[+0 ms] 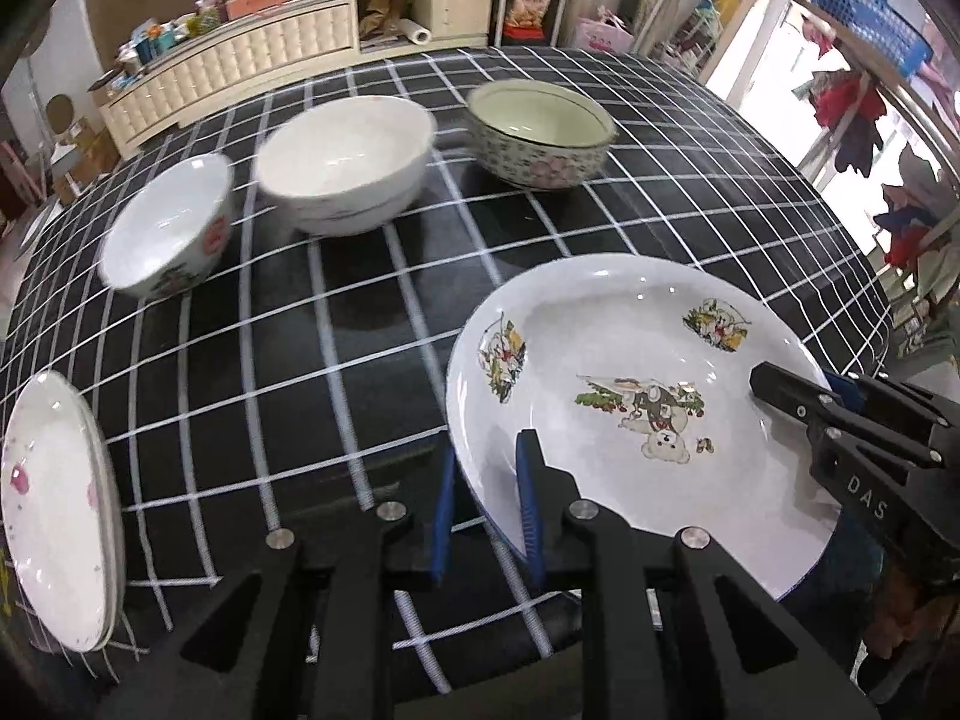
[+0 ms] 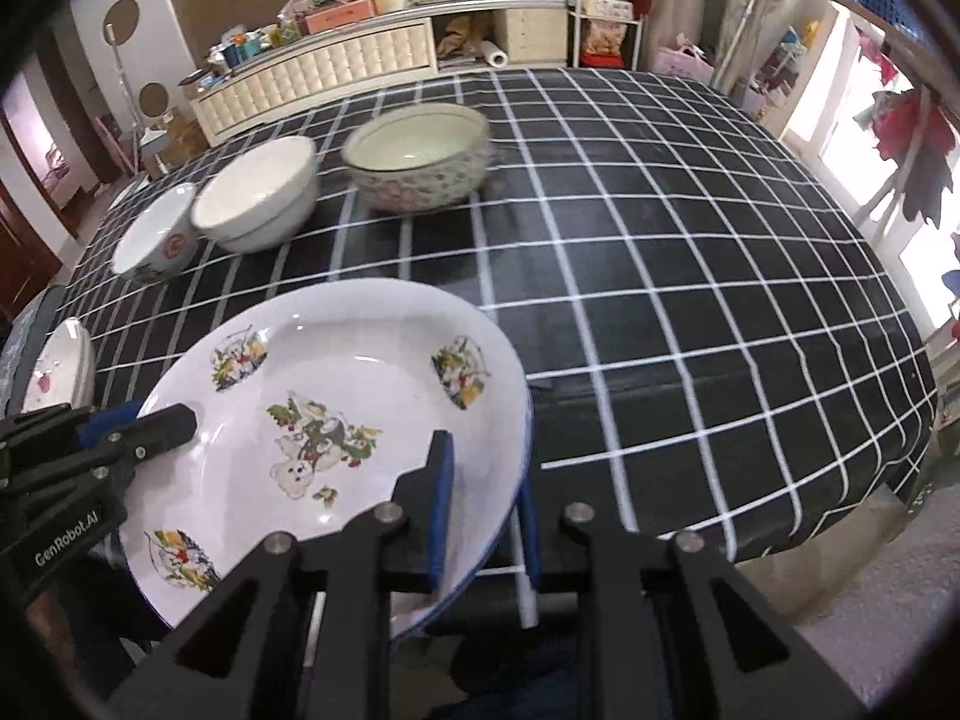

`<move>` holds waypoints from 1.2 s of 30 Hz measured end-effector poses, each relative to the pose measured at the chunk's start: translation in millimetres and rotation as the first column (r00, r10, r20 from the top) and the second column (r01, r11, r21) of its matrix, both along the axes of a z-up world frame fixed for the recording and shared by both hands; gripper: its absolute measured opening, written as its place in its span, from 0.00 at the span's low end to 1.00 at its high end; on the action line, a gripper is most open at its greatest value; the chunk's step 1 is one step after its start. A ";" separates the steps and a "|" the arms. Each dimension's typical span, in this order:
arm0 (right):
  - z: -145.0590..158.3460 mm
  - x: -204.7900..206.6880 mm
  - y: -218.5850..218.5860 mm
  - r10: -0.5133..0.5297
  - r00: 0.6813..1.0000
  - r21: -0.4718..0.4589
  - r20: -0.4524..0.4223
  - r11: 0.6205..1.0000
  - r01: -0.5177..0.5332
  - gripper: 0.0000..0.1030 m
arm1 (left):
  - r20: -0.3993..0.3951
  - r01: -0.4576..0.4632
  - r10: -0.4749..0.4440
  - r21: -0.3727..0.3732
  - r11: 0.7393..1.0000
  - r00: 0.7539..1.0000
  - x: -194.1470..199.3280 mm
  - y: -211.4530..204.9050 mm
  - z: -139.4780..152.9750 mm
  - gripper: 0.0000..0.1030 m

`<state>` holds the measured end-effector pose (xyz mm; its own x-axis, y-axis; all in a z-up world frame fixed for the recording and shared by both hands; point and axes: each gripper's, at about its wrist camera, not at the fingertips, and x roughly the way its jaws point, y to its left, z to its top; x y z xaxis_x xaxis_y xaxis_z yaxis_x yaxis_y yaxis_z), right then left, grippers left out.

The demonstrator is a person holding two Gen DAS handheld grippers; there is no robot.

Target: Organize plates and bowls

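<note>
Both grippers pinched the bear plate (image 1: 630, 408) by opposite rims, left gripper (image 1: 487, 510) and right gripper (image 2: 480, 510) equally close, holding it above the table (image 2: 690, 300); bowls (image 1: 345, 162) sat ahead, another plate (image 1: 54, 510) leftward.

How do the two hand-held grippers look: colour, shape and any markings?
Both are black, angular linkage frames with silver rivets and blue pads on the fingers. The left hand-held gripper bears white "GenRobot.AI" lettering; the right hand-held gripper bears "DAS". No cables or sleeves show.
</note>
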<state>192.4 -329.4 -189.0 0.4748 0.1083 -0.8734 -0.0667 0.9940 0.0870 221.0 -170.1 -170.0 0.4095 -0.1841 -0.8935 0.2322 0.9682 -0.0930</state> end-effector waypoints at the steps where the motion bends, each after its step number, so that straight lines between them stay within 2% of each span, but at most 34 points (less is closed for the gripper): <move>1: 1.5 -1.0 5.8 0.008 1.000 0.000 0.002 1.000 -0.008 0.23 | 0.003 -0.011 0.011 -0.006 1.000 1.000 -2.6 7.5 2.8 0.17; 8: 17.2 -6.5 60.3 0.088 0.996 0.013 0.033 0.996 -0.089 0.23 | 0.042 -0.081 0.082 -0.026 0.996 0.996 -22.7 60.2 23.2 0.17; 15: 26.8 -3.2 116.2 0.171 0.984 0.043 0.054 0.984 -0.173 0.23 | 0.075 -0.188 0.191 -0.038 0.981 0.979 -43.5 122.3 39.6 0.17; 21: 32.9 -6.8 168.1 0.256 0.964 0.051 0.069 0.964 -0.260 0.23 | 0.102 -0.270 0.273 -0.041 0.962 0.957 -61.9 176.3 53.1 0.17; 25: 31.8 -7.0 200.0 0.300 0.952 0.060 0.068 0.951 -0.304 0.23 | 0.118 -0.338 0.341 -0.044 0.940 0.932 -77.6 210.5 59.4 0.17; 36: 20.8 -15.7 269.0 0.402 0.915 0.070 0.040 0.912 -0.404 0.23 | 0.102 -0.455 0.456 -0.037 0.890 0.884 -109.6 284.0 54.4 0.17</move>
<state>176.7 -60.4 -168.2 0.3981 0.3596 -0.8439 -0.4637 0.8727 0.1532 111.4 114.0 -115.6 0.5419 0.0353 -0.8397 -0.2253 0.9687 -0.1046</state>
